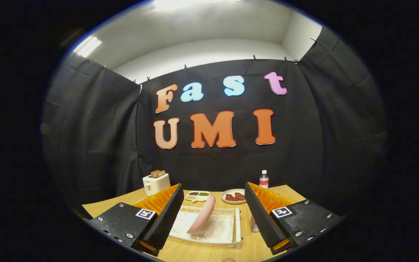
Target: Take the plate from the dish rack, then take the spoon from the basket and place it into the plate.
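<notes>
1. Gripper (212,214) spread wide, nothing held. Both fingers hover above the table (209,253), one on each side of the rack (227,241).
2. Rack: white, wire frame over a white tray, on the wooden table, in the gap between the two fingers. Its near edge lies level with the finger bases; its far edge sits about level with the fingertips.
3. Plate (202,214): pink, standing on edge in the rack, leaning, rim up. It stands nearer the left finger than the right, touching neither.
4. Basket (254,224): a small metal-looking container just beside the rack, mostly hidden behind the right finger. Cannot tell what it holds; no spoon made out from here.
5. Beyond the fingertips, mid table: a divided dish (197,195), white, with dark and green fillings in its compartments.
6. Next to it on the right-finger side: a white round dish (232,197) with reddish-brown pieces on it, partly cut off by the right fingertip.
7. Far end of table behind that dish: a clear bottle (264,179), red label, white cap, upright, close to the black cloth wall.
8. Far end on the left-finger side: a white toaster (155,183) with toast (158,173) sticking out of the top, just beyond the left fingertip.
9. Black cloth hangs around the table on all visible sides; pale ceiling with lights above it.
</notes>
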The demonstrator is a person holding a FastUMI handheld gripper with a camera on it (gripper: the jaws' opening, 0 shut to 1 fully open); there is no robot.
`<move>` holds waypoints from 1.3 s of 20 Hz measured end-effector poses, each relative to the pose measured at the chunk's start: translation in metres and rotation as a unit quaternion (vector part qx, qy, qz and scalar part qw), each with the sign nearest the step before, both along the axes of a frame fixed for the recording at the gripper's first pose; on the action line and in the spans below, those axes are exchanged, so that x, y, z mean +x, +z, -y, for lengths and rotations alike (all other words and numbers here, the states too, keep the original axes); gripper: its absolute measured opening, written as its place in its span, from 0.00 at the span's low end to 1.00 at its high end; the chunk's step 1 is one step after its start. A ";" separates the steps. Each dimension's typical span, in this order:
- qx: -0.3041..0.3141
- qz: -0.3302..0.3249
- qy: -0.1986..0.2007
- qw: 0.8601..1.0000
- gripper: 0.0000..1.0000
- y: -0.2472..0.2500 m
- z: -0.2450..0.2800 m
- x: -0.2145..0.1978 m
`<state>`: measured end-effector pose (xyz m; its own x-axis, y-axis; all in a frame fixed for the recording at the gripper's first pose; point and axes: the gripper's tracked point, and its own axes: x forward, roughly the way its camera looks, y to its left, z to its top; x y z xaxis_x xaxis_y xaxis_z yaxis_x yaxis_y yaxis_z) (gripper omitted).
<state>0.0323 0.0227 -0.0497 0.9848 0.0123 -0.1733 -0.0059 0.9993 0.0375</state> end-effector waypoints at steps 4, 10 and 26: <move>0.023 -0.072 0.014 0.997 0.99 -0.028 -0.017 0.010; 0.024 -0.161 0.037 0.986 0.98 -0.062 -0.031 0.040; -0.004 -0.414 0.049 0.909 0.89 -0.145 -0.032 0.117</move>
